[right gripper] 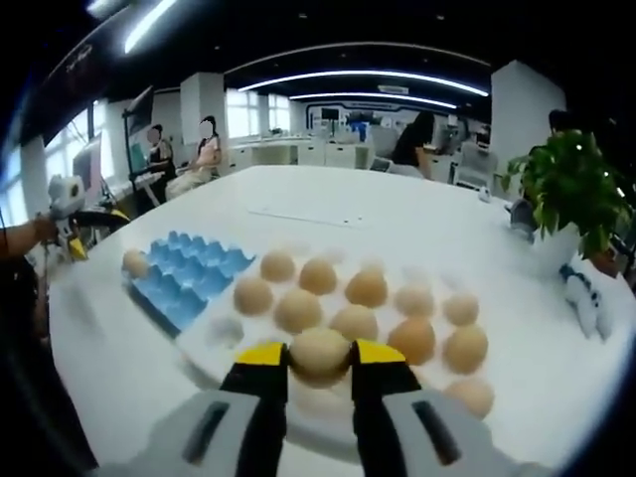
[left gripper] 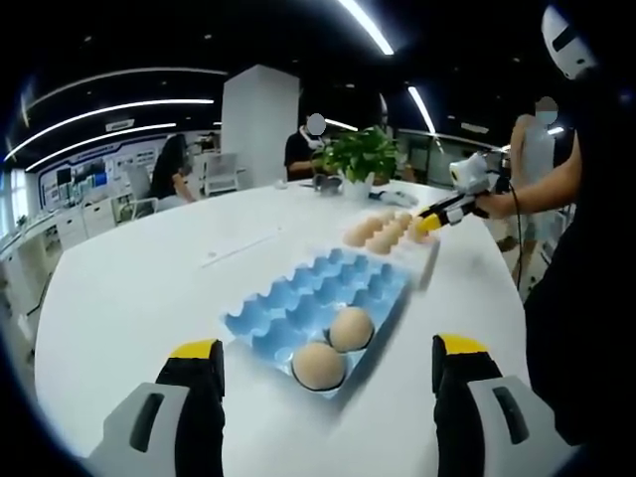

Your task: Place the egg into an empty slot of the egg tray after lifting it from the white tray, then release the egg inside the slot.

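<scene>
The blue egg tray (left gripper: 318, 293) lies on the white table, with two eggs (left gripper: 318, 366) in its near slots. My left gripper (left gripper: 326, 348) hangs open just in front of it, holding nothing. Further off, the white tray (left gripper: 429, 260) carries several eggs, and my right gripper (left gripper: 429, 223) reaches into it. In the right gripper view, my right gripper (right gripper: 320, 356) is shut on a tan egg (right gripper: 320, 348) at the near edge of the white tray (right gripper: 224, 333). I cannot tell whether that egg is off the tray. The blue egg tray (right gripper: 184, 273) lies to the left.
A potted plant (right gripper: 571, 189) stands on the table to the right of the white tray. A person's hand (left gripper: 487, 204) holds the right gripper. Several people sit or stand at desks behind the round table (left gripper: 129, 298).
</scene>
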The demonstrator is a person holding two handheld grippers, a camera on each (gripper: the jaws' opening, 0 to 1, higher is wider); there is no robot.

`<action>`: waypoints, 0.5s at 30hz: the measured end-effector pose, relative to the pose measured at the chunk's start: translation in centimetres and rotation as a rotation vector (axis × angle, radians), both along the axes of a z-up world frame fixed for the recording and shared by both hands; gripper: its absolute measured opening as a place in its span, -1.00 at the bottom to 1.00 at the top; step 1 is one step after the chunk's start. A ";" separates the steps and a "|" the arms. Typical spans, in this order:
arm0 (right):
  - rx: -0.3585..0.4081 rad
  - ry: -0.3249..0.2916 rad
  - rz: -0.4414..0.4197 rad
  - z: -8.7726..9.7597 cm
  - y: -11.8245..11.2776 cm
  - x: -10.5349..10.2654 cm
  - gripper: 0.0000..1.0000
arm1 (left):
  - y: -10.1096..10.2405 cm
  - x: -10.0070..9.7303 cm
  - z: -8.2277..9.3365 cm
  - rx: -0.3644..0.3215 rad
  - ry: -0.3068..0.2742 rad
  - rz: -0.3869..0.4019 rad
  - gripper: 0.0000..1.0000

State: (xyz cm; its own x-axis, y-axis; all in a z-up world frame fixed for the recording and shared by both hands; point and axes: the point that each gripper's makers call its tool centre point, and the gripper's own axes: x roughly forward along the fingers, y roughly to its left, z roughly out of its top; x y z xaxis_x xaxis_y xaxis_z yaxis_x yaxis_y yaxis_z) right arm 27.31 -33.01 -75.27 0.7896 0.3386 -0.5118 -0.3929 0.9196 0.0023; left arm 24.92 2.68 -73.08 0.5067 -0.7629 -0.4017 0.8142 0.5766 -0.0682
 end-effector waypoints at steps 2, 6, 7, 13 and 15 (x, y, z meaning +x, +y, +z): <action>0.001 -0.003 0.011 0.2 0.6 0.0 -0.54 | 0.0 0.0 0.0 0.000 -0.001 0.001 0.73; 0.010 -0.007 0.023 0.4 1.3 0.0 -0.54 | 0.0 0.0 0.1 -0.001 -0.002 0.001 0.73; 0.007 -0.007 0.026 0.4 1.5 0.0 -0.54 | 0.0 0.0 0.1 -0.001 -0.001 0.002 0.73; 0.014 -0.006 0.040 0.5 1.9 0.1 -0.54 | 0.1 0.0 0.1 -0.001 -0.004 0.006 0.73; 0.018 -0.008 0.047 0.5 2.0 0.1 -0.54 | 0.1 0.0 0.1 0.000 -0.004 0.008 0.73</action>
State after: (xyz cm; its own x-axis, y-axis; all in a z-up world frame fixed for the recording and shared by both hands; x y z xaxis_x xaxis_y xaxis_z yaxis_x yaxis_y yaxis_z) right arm 27.43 -31.00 -74.73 0.7766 0.3848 -0.4988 -0.4360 0.8998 0.0154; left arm 24.97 2.77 -72.98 0.5142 -0.7591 -0.3992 0.8101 0.5828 -0.0648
